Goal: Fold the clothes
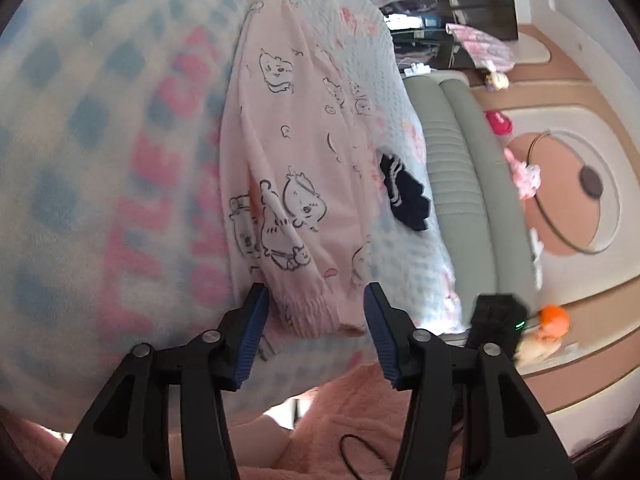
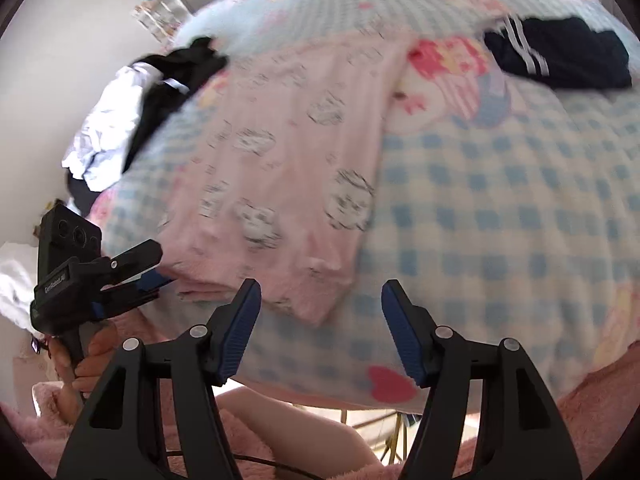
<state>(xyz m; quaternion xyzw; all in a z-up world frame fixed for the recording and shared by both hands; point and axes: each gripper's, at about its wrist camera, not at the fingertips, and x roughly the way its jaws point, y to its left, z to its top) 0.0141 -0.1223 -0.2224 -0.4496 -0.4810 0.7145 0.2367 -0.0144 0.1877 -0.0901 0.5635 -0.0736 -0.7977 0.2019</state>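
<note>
Left tool (image 1: 316,312) released, pads wide, pink pj cuff (image 1: 308,312) lying btwn them, not squeezed. Right tool (image 2: 320,320) released too, nothing in it, over checked bed cover (image 2: 500,200). Pink pjs (image 2: 280,168) flat on bed, just ahead-left of right tool. Dark clothes (image 2: 560,56) far ahead-right.

The pink printed garment (image 2: 280,184) is motion-blurred in the right wrist view, its cartoon prints unreadable, while the left wrist view cuts its far end off at the top edge and smears the checked bedspread (image 1: 80,160).
</note>
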